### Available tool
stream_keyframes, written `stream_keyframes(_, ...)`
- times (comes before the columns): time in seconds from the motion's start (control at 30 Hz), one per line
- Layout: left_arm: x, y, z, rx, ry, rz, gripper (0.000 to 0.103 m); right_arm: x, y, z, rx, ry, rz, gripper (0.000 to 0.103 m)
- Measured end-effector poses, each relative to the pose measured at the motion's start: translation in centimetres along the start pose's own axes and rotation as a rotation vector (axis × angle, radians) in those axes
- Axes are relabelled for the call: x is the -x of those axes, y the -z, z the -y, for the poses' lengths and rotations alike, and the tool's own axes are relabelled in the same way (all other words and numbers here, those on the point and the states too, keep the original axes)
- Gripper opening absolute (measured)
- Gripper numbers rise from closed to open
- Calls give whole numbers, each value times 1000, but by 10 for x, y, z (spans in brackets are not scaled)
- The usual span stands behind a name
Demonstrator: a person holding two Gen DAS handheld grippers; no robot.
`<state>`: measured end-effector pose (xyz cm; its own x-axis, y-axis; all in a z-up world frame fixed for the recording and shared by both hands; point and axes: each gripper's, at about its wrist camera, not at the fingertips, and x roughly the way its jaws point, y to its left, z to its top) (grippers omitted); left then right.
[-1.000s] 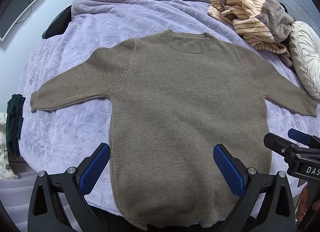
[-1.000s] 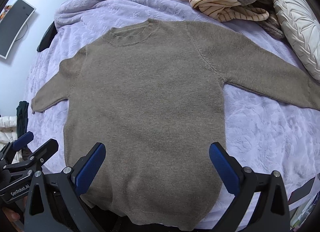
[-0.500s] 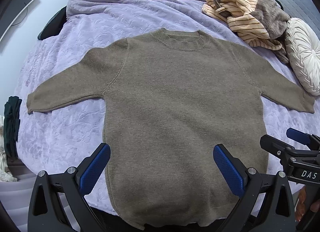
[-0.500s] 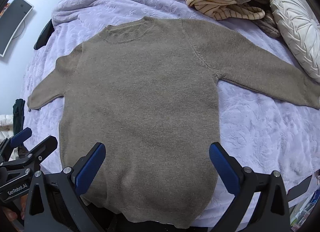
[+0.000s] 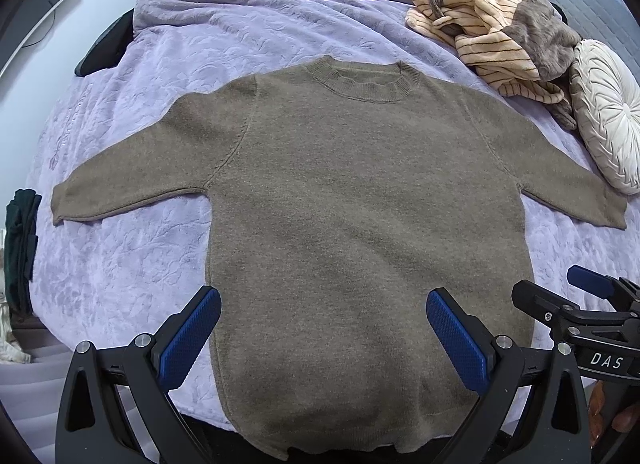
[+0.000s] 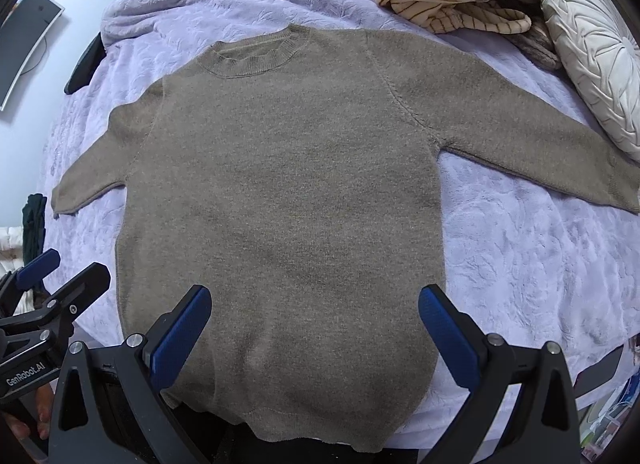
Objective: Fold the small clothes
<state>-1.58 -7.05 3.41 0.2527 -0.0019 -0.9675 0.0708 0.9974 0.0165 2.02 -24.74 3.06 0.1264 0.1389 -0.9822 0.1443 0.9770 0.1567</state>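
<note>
A small brown knit sweater [image 5: 360, 204] lies flat, front up, on the lilac bedspread [image 5: 120, 264], both sleeves spread out and the hem hanging over the near bed edge. It also shows in the right wrist view [image 6: 280, 192]. My left gripper [image 5: 322, 328] is open and empty, held above the sweater's lower part. My right gripper [image 6: 314, 328] is open and empty, also above the lower part. The right gripper shows at the right edge of the left wrist view [image 5: 576, 304]. The left gripper shows at the left edge of the right wrist view [image 6: 48, 296].
A striped cream and grey-brown garment pile [image 5: 492, 36] lies at the back right of the bed, next to a round white pleated cushion [image 5: 608, 116]. Dark green clothes [image 5: 20, 232] hang at the left beside the bed. A monitor [image 6: 24, 44] stands on the left.
Both grippers have drifted slightly, so the sweater sits a little lower and more to the left in view. The sweater itself has not moved and both grippers stay open.
</note>
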Motion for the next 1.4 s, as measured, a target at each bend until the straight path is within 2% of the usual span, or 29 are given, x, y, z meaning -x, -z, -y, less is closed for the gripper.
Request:
stream_keyframes(0.63,-5,-5,-3,-2,-16,-4,103,-1,-9,2,-5,3,3,103)
stream_keyframes(0.87,-4,-4,-10,29,-4,-5,103,-3,-10,-4,12,10,-2,103)
stream_keyframes(1.4,-4,-1,-10,24,16,-11,103,-1,-9,-8,21,25,0,103)
